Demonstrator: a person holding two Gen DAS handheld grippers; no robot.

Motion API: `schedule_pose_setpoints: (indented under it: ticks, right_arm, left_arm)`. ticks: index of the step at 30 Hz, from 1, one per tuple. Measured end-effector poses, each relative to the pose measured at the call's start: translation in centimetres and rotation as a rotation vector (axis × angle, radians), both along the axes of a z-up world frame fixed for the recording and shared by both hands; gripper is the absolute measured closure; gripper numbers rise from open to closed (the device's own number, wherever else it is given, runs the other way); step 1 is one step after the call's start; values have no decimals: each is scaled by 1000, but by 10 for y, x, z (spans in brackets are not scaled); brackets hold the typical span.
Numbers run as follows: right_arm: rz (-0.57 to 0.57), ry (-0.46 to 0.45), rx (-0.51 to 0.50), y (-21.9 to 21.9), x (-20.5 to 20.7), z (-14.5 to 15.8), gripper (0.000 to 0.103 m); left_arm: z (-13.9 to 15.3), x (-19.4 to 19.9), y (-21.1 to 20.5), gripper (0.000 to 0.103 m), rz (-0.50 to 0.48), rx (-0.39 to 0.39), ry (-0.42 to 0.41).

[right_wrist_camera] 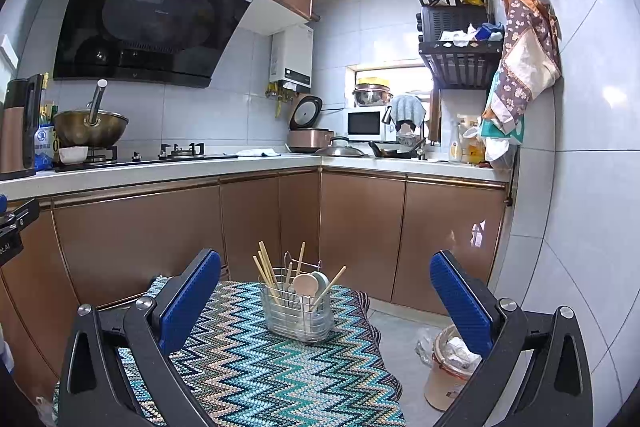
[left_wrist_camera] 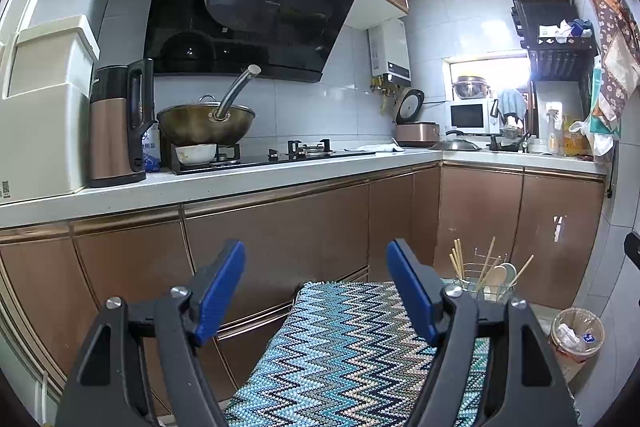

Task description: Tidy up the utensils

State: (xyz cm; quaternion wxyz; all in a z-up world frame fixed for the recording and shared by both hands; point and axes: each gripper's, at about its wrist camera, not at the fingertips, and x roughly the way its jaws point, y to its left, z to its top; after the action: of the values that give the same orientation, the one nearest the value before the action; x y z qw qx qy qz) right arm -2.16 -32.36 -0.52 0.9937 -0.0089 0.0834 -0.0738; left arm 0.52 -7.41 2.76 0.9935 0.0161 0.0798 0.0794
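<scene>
A: Small L-shaped kitchen with copper-brown cabinet doors, a wok (right_wrist_camera: 91, 126) on the gas hob, a microwave (right_wrist_camera: 364, 124) in the far corner. In front sits a low table under a zigzag-patterned cloth (right_wrist_camera: 256, 367).

B: And the utensils?

A: All the ones I can see stand in a wire utensil caddy (right_wrist_camera: 298, 311) on the cloth's far part. Wooden chopsticks (right_wrist_camera: 266, 273) lean to its left side, more sticks lean right, and a pale spoon (right_wrist_camera: 305, 285) with a second spoon (right_wrist_camera: 322, 281) touching it sits in the middle. Nothing lies loose on the visible cloth.

B: The tools?

A: The left gripper (left_wrist_camera: 316, 291) has its blue pads spread wide with nothing between them, and hangs over the cloth's left part. The right gripper (right_wrist_camera: 326, 301) is likewise parted and bare, with the caddy framed between its jaws but farther off.

B: So is it sorted, or about to be?

A: It fits both: utensils already gathered in the caddy, or a mixed caddy waiting to be separated by kind. One moment can't settle that.

B: Any handling advice?

A: I'd judge the caddy light and tippy. Grip chopsticks across their shafts and draw along their lean, one gripper steadying the wire rim.
</scene>
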Motion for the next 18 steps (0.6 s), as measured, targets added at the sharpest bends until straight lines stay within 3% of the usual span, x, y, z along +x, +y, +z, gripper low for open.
schedule_pose_setpoints:
  ticks: [18]
  right_arm:
    - [-4, 8, -5, 1, 1, -3, 0]
  left_arm:
    - [-2, 3, 0, 31, -2, -6, 6]
